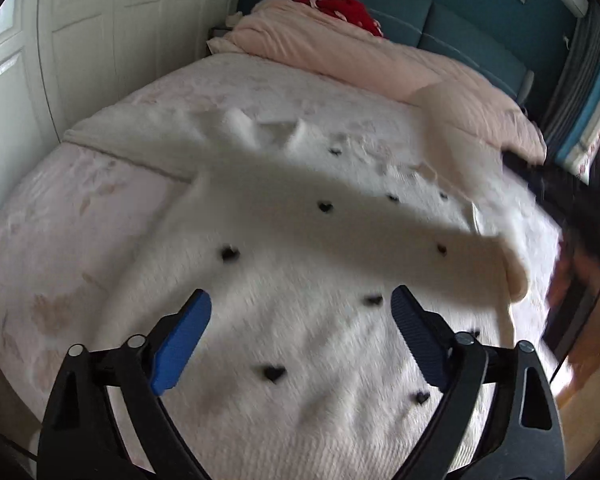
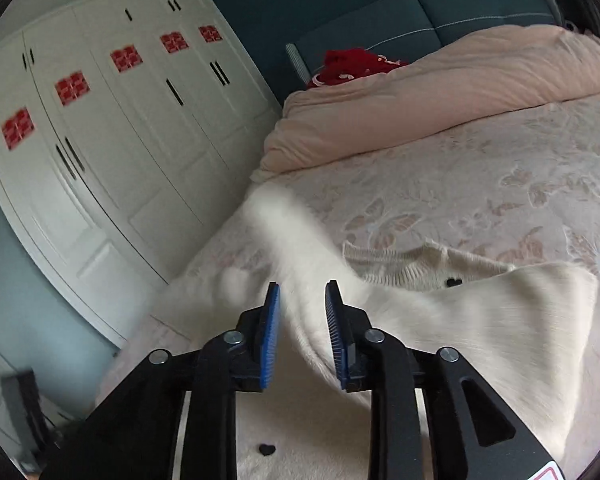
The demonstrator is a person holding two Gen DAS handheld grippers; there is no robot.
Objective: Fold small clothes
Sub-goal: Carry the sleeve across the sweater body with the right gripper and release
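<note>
A white fluffy sweater [image 1: 300, 264] with small black hearts lies spread on the bed, neck away from me. My left gripper [image 1: 300, 292] hovers over its lower body, blue pads wide apart with nothing between them. One sleeve [image 1: 508, 264] shows blurred across the sweater's right side. In the right wrist view the sweater [image 2: 480, 340] is bunched, and a white sleeve [image 2: 284, 232] runs away toward the bed's left edge. My right gripper [image 2: 303, 284] sits above that sleeve, its jaws narrowly parted; fabric shows through the gap, but the pads do not press on it.
The bed cover [image 1: 60, 240] is pale pink with a butterfly pattern. A rolled pink duvet [image 1: 360, 56] and a red garment [image 1: 348, 8] lie by the teal headboard [image 1: 460, 20]. White wardrobe doors [image 2: 120, 140] stand along the left. A dark blurred shape [image 1: 552, 200] crosses the right edge.
</note>
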